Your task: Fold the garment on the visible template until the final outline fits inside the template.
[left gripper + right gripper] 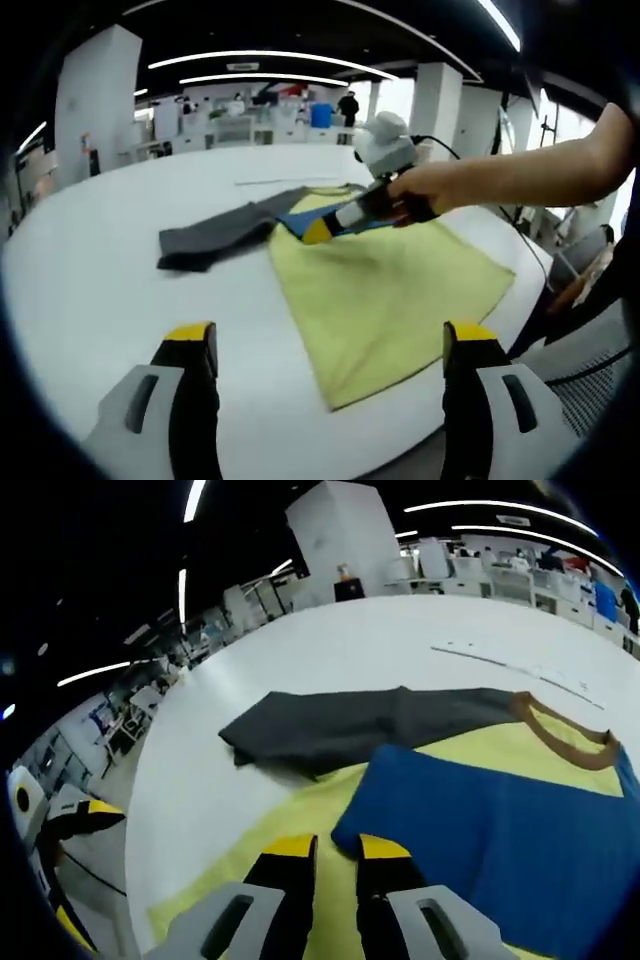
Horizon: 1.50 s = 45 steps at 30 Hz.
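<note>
Yellow-tipped black jaws of my right tool [325, 852] sit nearest the lens, drawn almost together with only a thin slit between them; I cannot tell whether any cloth is pinched in that slit. They hover just over the near corner of the blue fabric panel [500, 830], which lies on top of the pale yellow flat cloth [290, 815] spread on the round white counter [330, 640]. Beyond the blue panel, ahead of this tool, the dark grey sleeve of the garment [350, 725] stretches away to the left, and a tan ribbed neckline [565, 742] curves at the far right.

My left tool [335, 355] is held back from the work with its jaws wide apart and nothing between them. Ahead of it the yellow cloth [385, 290] fans out, the grey sleeve [215, 238] trails off to the left, and my other hand [425, 190] carries the right tool [322, 230] down onto the blue edge.

I judge the fold is in its early stage: the grey sleeve lies extended beyond the yellow cloth, so the outline does not yet fit. Next I would need a firm pinch on the blue edge or the sleeve, then a carry inward across the body, with the left tool steadying the fabric so it does not drag.
</note>
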{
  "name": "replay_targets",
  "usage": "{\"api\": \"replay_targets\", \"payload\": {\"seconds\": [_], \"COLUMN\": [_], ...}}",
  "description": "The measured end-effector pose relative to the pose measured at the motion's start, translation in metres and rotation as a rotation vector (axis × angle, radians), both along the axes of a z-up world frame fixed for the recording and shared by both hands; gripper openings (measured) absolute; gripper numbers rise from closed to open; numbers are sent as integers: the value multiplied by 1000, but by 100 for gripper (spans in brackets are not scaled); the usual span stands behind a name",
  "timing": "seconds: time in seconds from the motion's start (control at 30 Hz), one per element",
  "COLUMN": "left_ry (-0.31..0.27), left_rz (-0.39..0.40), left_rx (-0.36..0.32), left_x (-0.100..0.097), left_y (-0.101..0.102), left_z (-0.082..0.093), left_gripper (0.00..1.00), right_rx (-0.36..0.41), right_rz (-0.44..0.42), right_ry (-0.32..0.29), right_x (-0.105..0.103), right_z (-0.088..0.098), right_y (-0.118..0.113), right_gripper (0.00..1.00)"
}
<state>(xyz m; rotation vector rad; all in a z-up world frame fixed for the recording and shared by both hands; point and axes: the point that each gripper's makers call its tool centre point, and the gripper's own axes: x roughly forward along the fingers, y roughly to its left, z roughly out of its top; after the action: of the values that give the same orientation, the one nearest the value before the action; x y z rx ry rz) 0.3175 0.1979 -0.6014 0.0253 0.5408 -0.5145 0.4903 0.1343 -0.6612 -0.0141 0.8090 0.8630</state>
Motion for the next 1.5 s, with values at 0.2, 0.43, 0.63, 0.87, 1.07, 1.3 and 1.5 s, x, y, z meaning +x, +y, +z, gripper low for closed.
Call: {"api": "replay_targets", "payload": {"seconds": [0.2,0.43,0.63,0.87,1.07,1.3,1.5], "left_ry": [11,-5,-24,-30,-33,-30,-30], "left_rz": [-15,-44,-38,-50,-61,-74,-82], "left_rx": [13,46,47,50,53,42,30], "left_x": [-1,1,9,13,14,16,17], "left_y": [-2,-3,-2,-7,-11,-16,-21], "left_z": [-2,1,7,8,11,14,16], "left_gripper": [90,97,99,99,99,99,99], "right_rx": [0,28,25,26,23,55,34], "right_rz": [7,-37,-70,-150,-204,-290,-329], "right_ry": [0,-30,-58,-93,-104,-69,-72], "right_x": [0,10,18,27,26,27,22], "right_z": [1,18,32,47,52,51,47], "right_y": [-1,-16,-46,-94,-138,-185,-221], "right_gripper": [12,33,53,62,65,64,59]}}
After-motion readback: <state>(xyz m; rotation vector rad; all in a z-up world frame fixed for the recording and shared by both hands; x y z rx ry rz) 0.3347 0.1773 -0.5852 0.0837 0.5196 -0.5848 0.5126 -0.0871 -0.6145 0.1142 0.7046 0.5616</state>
